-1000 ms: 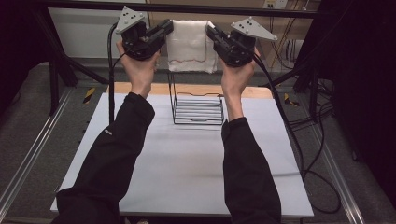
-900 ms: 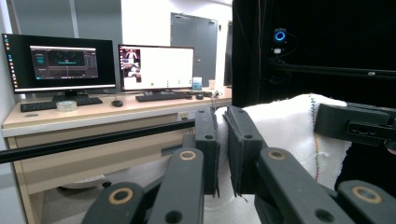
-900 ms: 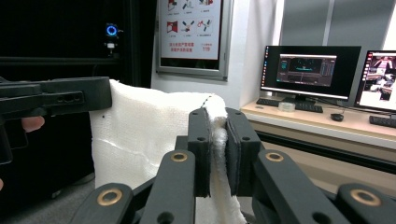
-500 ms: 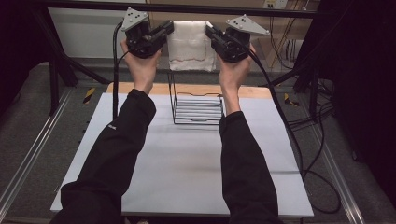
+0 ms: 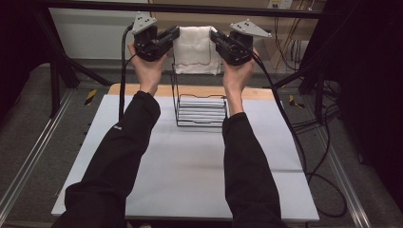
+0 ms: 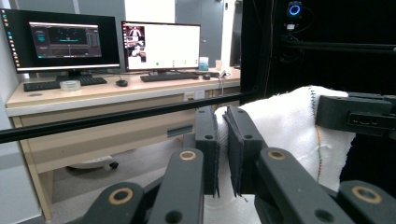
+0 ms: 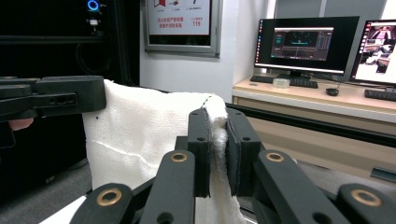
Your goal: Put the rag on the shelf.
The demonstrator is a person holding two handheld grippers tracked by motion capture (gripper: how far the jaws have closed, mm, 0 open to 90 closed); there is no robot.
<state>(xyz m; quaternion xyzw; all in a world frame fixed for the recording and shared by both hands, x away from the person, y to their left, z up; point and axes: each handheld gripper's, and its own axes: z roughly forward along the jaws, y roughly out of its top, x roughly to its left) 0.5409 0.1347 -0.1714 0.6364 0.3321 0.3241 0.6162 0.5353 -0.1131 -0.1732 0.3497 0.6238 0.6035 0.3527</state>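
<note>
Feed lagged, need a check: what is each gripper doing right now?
Left gripper: shut on the white cloth, at one upper corner.
Right gripper: shut on the white cloth, at the other upper corner.

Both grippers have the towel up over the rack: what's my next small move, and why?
Probably lower both hands together, keeping the white towel stretched. The left gripper and right gripper each pinch a top corner, and the cloth hangs flat above the far side of the wire rack, not yet resting on it.
</note>
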